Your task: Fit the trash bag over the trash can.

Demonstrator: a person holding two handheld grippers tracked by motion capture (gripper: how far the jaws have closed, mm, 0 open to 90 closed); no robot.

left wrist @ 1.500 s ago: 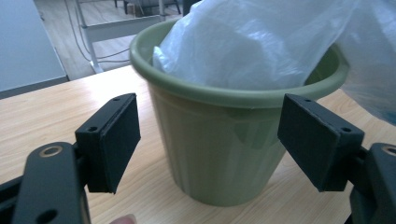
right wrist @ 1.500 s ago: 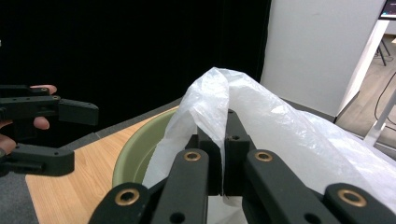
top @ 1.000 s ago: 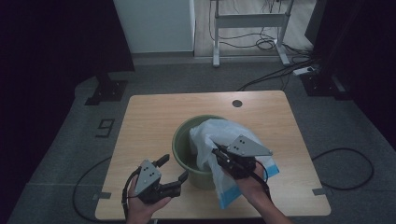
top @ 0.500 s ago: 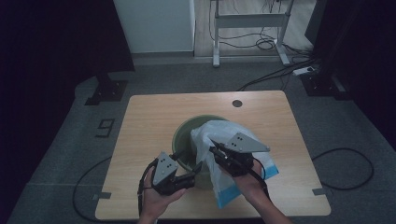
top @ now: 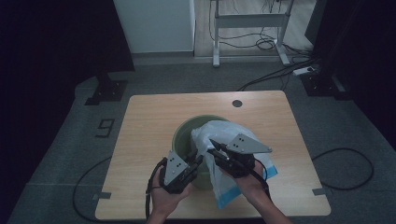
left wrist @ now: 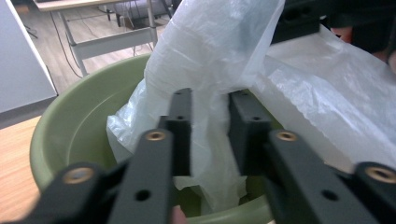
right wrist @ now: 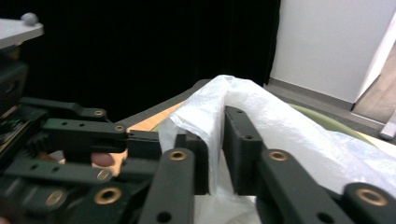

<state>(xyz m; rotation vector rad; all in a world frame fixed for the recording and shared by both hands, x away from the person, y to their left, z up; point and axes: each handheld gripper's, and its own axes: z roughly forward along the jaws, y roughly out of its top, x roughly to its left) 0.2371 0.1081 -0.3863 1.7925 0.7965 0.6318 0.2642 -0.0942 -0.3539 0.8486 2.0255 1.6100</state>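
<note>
A single number, a 9 (top: 106, 126), is marked on the grey floor (top: 70, 154) just left of the desk (top: 149, 121). Nothing else can be read.

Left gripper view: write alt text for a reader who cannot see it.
Two black jaws of the left gripper have just been closing around a fold of a thin white plastic bag that hangs into a green bowl. A wooden table lies below.

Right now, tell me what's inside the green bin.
A white plastic bag hangs into the green bin, spilling over its near rim. Whatever lies beneath the bag at the bin's bottom is covered.
</note>
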